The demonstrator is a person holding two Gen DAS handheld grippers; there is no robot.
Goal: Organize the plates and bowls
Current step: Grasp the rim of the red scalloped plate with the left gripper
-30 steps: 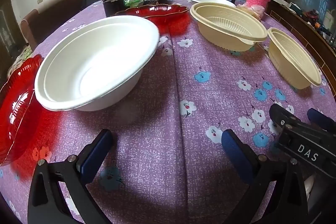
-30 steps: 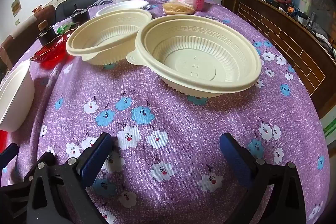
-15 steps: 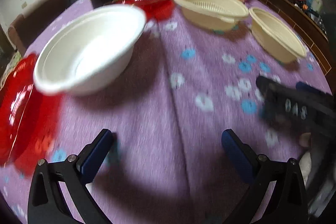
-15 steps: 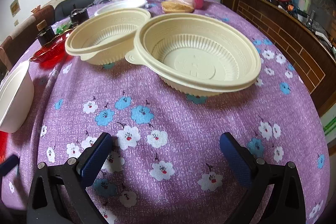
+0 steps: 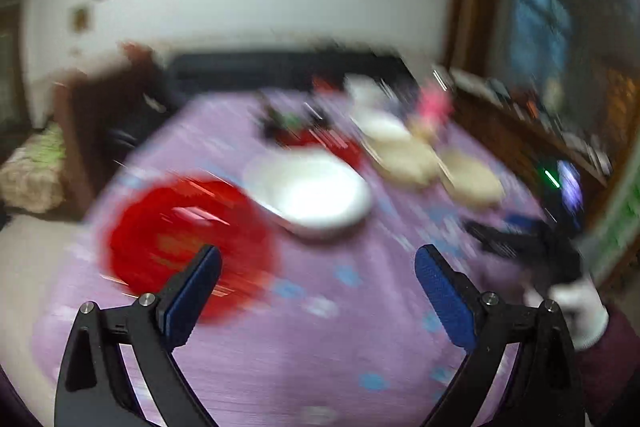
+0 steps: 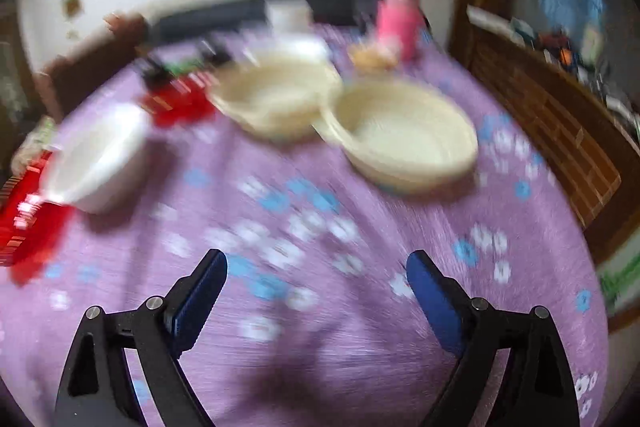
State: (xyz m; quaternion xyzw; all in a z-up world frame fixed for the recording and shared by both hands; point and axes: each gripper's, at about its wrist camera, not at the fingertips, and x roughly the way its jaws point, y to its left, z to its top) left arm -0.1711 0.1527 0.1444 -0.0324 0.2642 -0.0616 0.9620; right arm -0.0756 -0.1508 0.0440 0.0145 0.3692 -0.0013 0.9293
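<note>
Both views are motion-blurred. A white bowl [image 5: 308, 193] sits mid-table, with a red plate [image 5: 184, 231] to its near left and a second red plate [image 5: 328, 143] behind it. Two cream bowls [image 5: 404, 159] [image 5: 472, 183] stand to the right. My left gripper [image 5: 318, 287] is open and empty, well back from the dishes. My right gripper [image 6: 316, 291] is open and empty, back from the near cream bowl [image 6: 404, 143]; the far cream bowl [image 6: 272, 95], white bowl [image 6: 100, 163] and red plates [image 6: 24, 203] [image 6: 180, 101] lie beyond. The right gripper [image 5: 516, 243] also shows in the left wrist view.
A purple flowered cloth [image 6: 320, 227] covers the round table. A pink bottle [image 6: 396, 23], a white tub [image 6: 288, 17], a small white plate [image 5: 380, 125] and dark clutter [image 6: 160, 71] stand at the far side. A wooden cabinet [image 6: 560, 123] runs along the right.
Both grippers have pulled back and risen from the table, so the dishes look smaller and farther. The left view now takes in the whole near red plate. The dishes have not moved.
</note>
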